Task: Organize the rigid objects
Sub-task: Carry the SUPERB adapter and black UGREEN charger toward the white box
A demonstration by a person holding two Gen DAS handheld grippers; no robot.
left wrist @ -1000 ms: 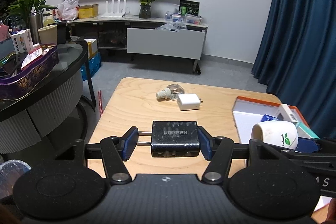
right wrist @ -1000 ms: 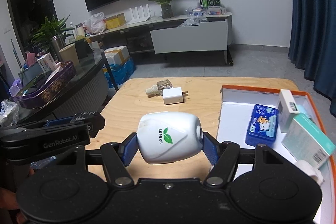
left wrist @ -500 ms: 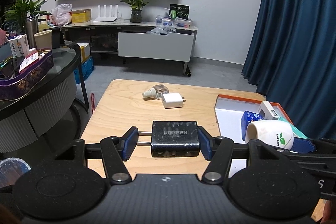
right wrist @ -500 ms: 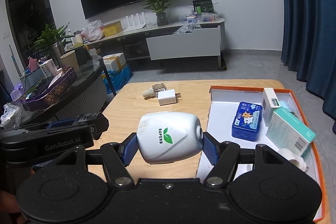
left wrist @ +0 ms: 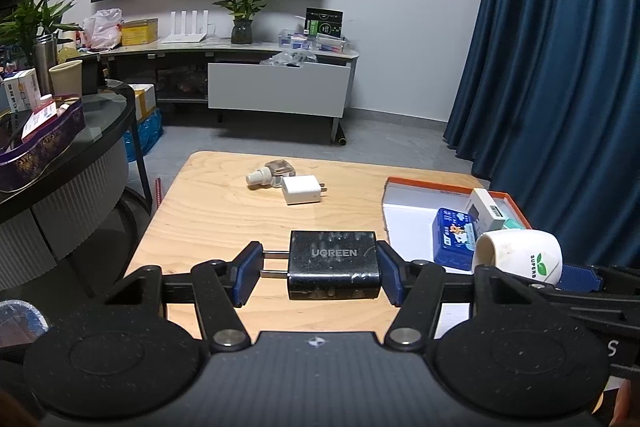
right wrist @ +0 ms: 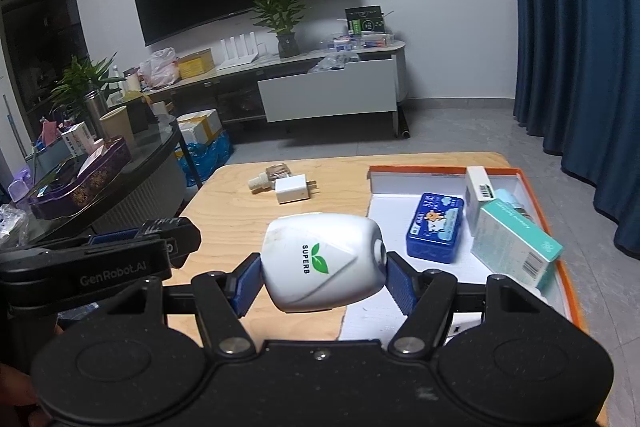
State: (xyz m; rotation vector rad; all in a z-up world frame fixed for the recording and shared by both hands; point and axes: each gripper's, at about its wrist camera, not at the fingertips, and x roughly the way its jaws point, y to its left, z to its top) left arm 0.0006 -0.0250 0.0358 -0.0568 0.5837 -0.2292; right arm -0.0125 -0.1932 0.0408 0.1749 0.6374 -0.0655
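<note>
I have my left gripper [left wrist: 320,273] pinching one black UGREEN wall charger [left wrist: 334,264] across its prongs and back, and my right gripper [right wrist: 322,281] clamped on one white rounded SUPERB plug-in device [right wrist: 322,261], both lifted over the pale wooden table [left wrist: 224,215], presumably for the orange-rimmed white tray [right wrist: 404,173] at two o'clock. It holds one blue tin [right wrist: 434,227] and at least two cartons. At twelve o'clock wait one white cube charger [right wrist: 293,191] and one clear small bottle [right wrist: 272,175].
</note>
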